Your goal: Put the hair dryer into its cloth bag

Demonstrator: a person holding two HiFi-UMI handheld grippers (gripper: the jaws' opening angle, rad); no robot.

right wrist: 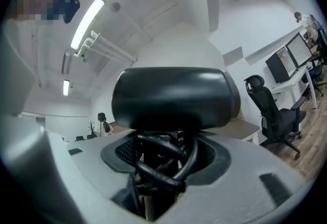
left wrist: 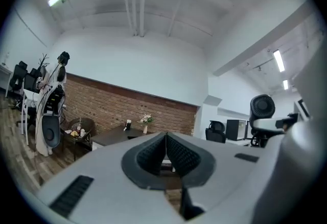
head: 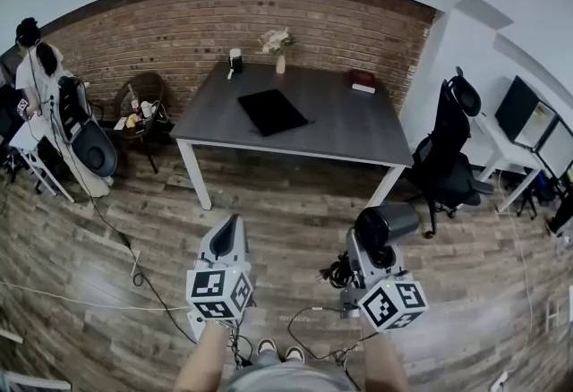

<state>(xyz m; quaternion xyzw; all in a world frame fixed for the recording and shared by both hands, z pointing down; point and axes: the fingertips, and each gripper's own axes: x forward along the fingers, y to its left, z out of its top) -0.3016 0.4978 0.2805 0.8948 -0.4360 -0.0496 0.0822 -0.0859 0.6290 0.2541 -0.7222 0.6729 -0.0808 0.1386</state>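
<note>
Hair dryer (head: 387, 225), where is it?

– It is up in the air over the wood floor (head: 295, 202). The right claw (head: 369, 247) has it. It is well apart from the table (head: 358, 135).

– Is that claw squeezing it?

– Yes. In the right gripper view the two jaws are clamped on the hair dryer (right wrist: 173, 97) low down. Its big black head sticks up above them. The black cord (right wrist: 166, 169) is bunched up between the jaws too.

– And the other claw?

– The left claw (head: 231, 227) has nothing in it. In the left gripper view its jaws (left wrist: 165, 141) are pressed together. It is beside the right one, and both point flat toward the table.

– Where is the cloth bag (head: 273, 111)?

– It is flat and black. It lies on the table, about in the middle, a bit nearer the front edge.

– What else is on the table?

– A little vase with flowers (head: 279, 46) stands at the back edge, with a white cup (head: 235, 59) near it. A red book (head: 363, 81) lies toward the back right corner.

– And by the table?

– A black chair (head: 448, 157) stands off the right edge.
</note>
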